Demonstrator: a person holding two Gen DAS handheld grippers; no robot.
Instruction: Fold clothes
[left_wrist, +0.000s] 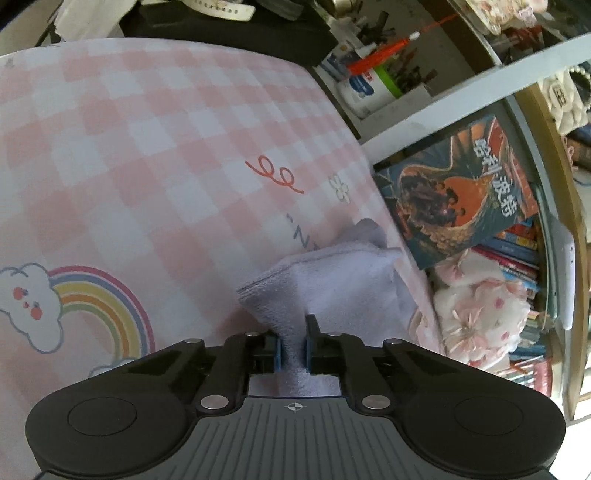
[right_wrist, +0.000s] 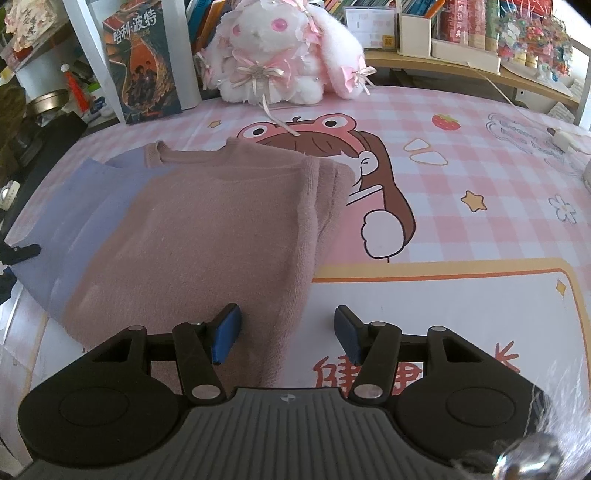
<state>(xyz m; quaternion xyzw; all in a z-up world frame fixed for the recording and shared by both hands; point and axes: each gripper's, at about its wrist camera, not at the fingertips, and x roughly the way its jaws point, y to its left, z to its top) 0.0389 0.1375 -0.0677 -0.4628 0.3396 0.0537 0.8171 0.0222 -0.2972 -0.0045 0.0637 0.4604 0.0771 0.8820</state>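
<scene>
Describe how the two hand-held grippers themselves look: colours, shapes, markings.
Both look alike. The left hand-held gripper and the right hand-held gripper have black linkage arms with silver pivot pins, blue pads on the fingers, two round black housings and a ribbed grey centre plate with a small crosshair mark. No cables or sleeves show.

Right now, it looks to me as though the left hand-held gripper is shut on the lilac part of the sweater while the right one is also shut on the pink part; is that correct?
Not quite: the right hand-held gripper is open, its fingers apart over the pink sweater edge, as the right wrist view shows. The left hand-held gripper is indeed shut on the lilac fabric.
</scene>
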